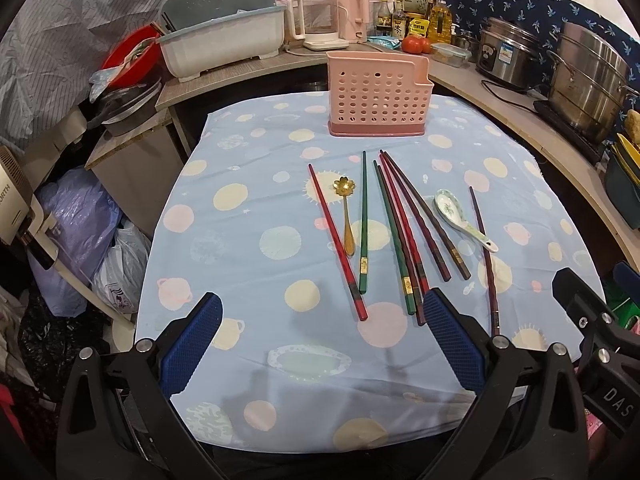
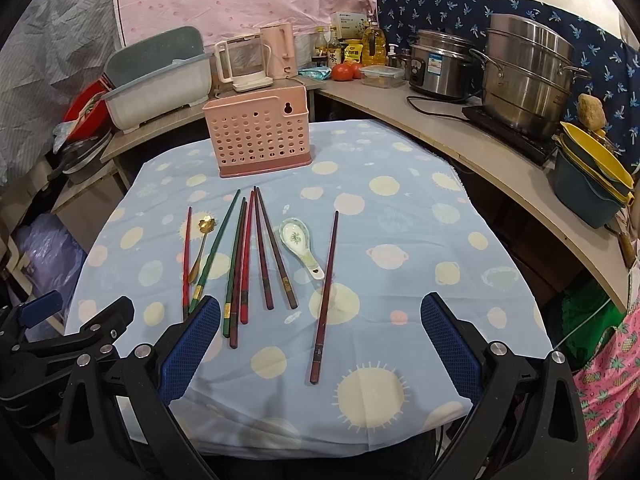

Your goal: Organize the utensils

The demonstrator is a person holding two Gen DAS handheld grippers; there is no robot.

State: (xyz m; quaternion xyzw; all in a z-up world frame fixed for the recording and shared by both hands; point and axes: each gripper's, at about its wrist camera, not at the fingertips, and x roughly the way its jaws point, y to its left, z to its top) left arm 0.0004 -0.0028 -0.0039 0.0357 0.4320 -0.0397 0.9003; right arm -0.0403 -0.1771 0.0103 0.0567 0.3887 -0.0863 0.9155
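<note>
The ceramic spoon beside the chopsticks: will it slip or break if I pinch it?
The ceramic spoon looks glazed, so probably slippery between the pads and breakable if dropped. Its curved bowl may rock or pivot when pushed; the narrow handle seems the safer grip. Both grippers, left and right, are open and empty.

Cramped home kitchen. Worktop [image 2: 400, 280] wore blue dotted cloth; pink utensil holder [image 2: 262, 134] stood on it, chopsticks [image 2: 262, 250] and ceramic spoon [image 2: 300, 246] lay before it. Counter [image 2: 460, 132] behind carried stacked steel steamer pot [image 2: 524, 76], rice cooker [image 2: 438, 66], glass kettle [image 2: 240, 62], pink kettle [image 2: 280, 50], oil bottle [image 2: 374, 46], sauce bottles [image 2: 326, 46], tomatoes [image 2: 344, 71]. Dish-drainer tub [image 2: 158, 86] sat left. Patterned fabric covered walls; plastic bags [image 1: 86, 232] crowded floor.
</note>
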